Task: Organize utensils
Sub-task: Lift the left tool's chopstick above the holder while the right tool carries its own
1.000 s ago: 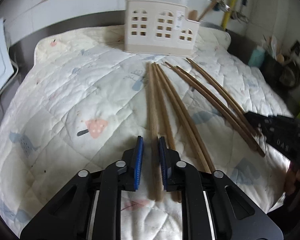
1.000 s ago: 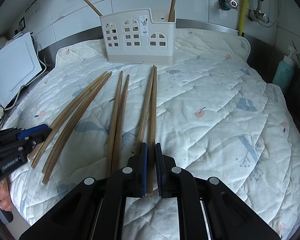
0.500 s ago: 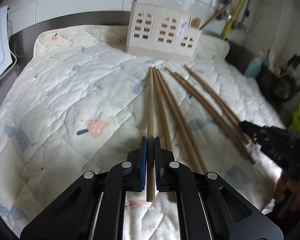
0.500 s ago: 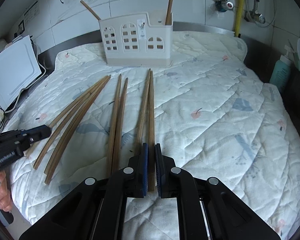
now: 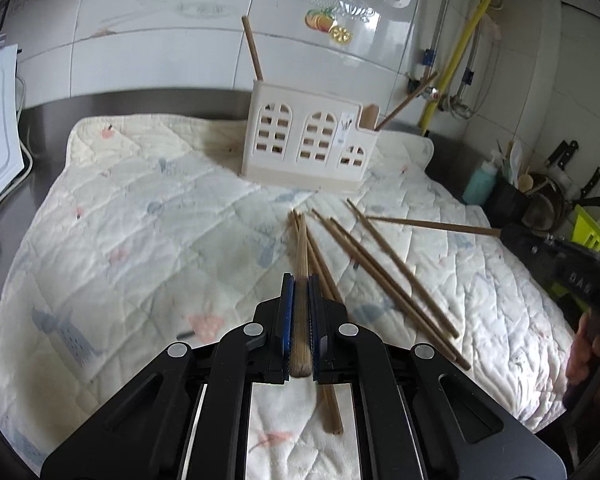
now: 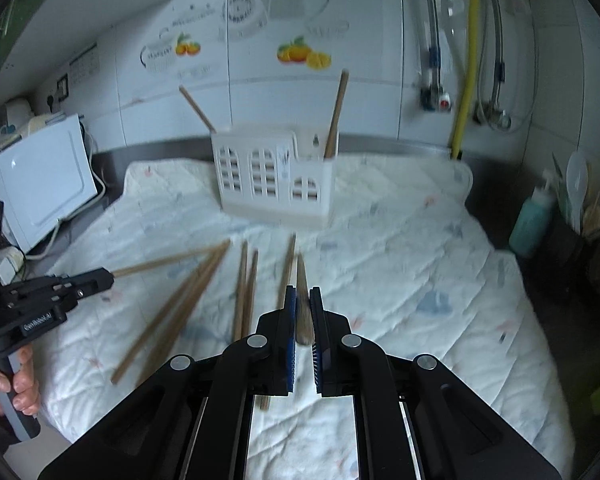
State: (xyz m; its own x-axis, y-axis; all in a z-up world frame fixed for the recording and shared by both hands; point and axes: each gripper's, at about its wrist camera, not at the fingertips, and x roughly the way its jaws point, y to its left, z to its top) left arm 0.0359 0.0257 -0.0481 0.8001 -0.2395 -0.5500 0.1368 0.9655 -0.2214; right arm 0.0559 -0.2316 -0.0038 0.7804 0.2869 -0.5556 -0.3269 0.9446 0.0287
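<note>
Chopsticks: each gripper clamps one. The left gripper (image 5: 299, 320) holds a chopstick (image 5: 300, 280) lifted off the quilted mat (image 5: 140, 240), and the right gripper (image 6: 303, 332) holds another (image 6: 303, 304). Loose chopsticks (image 5: 380, 272) lie ahead of both grippers, before the white holder (image 5: 308, 144).

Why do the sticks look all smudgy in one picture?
In the right wrist view the chopsticks on the quilt smear with motion blur, and the holder looks soft too. In the left wrist view they look sharper; only the stick in the left claw is fuzzy.
</note>
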